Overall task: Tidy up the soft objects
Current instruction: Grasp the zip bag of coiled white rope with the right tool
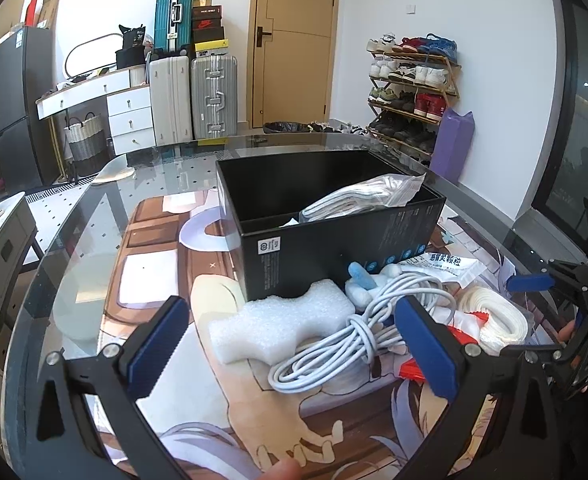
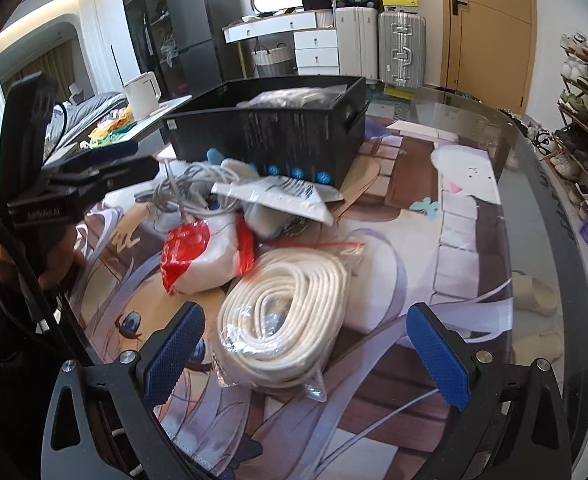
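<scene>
My left gripper (image 1: pixel 294 348) hangs open just above the table; a white foam block (image 1: pixel 282 324) and a coiled white cable (image 1: pixel 346 340) lie between and ahead of its blue pads. Behind them stands an open black box (image 1: pixel 334 240) holding a clear bag of white items (image 1: pixel 358 200). In the right wrist view my right gripper (image 2: pixel 306 356) is open around a bagged coil of white rope (image 2: pixel 286 320), not touching it. A red-and-white packet (image 2: pixel 202 256), a flat white packet (image 2: pixel 274 200) and grey cable (image 2: pixel 190 188) lie before the black box (image 2: pixel 270 136).
Everything lies on a printed mat (image 1: pixel 166 280) over a glass table (image 1: pixel 74 220). My left gripper (image 2: pixel 94 168) shows at the left of the right wrist view. A kettle (image 2: pixel 142 94) stands beyond the table; suitcases (image 1: pixel 194 96) and a shoe rack (image 1: pixel 410 96) line the walls.
</scene>
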The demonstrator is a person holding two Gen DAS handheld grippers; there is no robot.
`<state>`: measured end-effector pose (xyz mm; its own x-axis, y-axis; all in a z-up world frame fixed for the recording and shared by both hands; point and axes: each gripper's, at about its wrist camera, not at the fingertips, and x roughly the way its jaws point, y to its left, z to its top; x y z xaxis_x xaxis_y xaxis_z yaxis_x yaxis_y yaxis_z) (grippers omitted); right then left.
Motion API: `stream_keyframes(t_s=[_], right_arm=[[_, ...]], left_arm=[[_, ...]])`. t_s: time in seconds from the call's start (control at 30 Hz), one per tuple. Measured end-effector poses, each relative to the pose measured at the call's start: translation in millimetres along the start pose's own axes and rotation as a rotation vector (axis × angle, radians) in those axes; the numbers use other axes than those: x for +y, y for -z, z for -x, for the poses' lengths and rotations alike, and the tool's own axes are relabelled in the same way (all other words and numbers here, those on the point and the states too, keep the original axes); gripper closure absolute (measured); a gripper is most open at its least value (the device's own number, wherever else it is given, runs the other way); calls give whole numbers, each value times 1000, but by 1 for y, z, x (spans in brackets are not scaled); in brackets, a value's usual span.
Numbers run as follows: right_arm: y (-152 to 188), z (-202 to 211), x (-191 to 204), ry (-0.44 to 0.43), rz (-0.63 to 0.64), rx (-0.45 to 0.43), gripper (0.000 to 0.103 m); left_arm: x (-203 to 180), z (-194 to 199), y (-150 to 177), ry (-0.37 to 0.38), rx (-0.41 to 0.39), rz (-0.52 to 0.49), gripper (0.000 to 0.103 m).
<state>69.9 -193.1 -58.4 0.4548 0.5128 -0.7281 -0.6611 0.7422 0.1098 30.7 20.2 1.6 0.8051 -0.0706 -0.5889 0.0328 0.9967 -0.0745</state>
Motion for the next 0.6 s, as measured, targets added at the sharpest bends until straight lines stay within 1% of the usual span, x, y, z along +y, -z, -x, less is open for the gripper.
stream_keyframes(t_s=[0.07, 0.23, 0.4, 0.53, 0.6], right_arm=[[2, -4, 1, 7, 1, 15, 1], [1, -7, -2, 43, 7, 18, 1], [2, -7, -16, 89, -10, 25, 1], [-1, -11, -17, 100, 12, 43, 1], [-4, -14, -15, 88, 31, 54, 1]], left_arm=[[2, 0, 0, 5, 0, 5, 0], [5, -1, 0, 11, 4, 17, 0], [6, -2, 0, 15, 5, 17, 0], [9, -2, 1, 18, 8, 22, 0], [10, -2, 1, 20, 9, 24, 0]])
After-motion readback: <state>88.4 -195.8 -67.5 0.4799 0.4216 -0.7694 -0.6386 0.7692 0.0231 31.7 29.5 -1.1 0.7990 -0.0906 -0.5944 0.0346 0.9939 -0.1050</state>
